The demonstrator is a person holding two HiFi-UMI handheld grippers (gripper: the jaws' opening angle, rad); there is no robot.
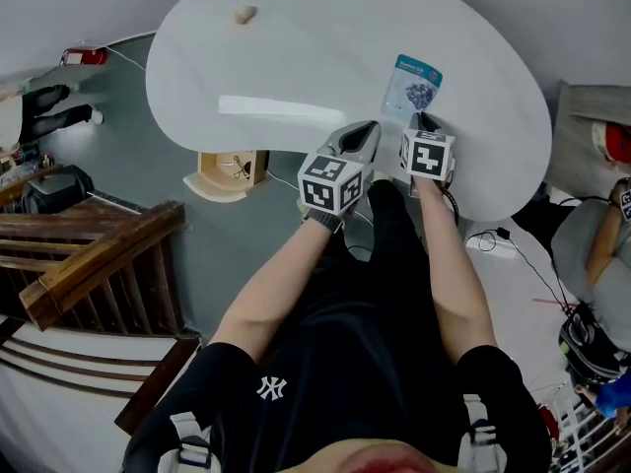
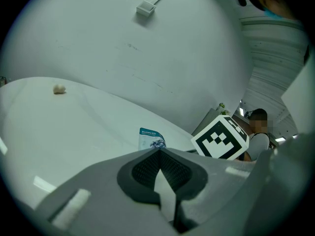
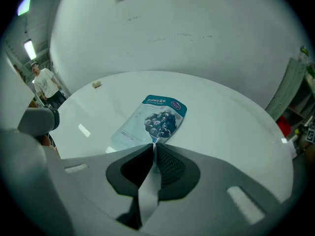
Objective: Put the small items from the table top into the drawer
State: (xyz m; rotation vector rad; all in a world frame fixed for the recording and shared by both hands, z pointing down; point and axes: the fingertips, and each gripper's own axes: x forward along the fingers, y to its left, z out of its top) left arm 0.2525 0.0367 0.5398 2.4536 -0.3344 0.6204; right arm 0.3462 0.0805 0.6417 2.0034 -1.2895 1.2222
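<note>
A blueberry packet lies on the white oval table near its front right edge. My right gripper points steeply down at the packet's near edge. In the right gripper view the right gripper is shut on the bottom edge of the packet. My left gripper hovers just left of it at the table's rim. Its jaws meet with nothing between them. A small beige item sits at the table's far left, also seen as the beige item from the left gripper.
A light wooden piece stands on the floor under the table's front edge. Dark wooden rails lie at the left. Cables and a seated person are at the right. Another person stands beyond the table.
</note>
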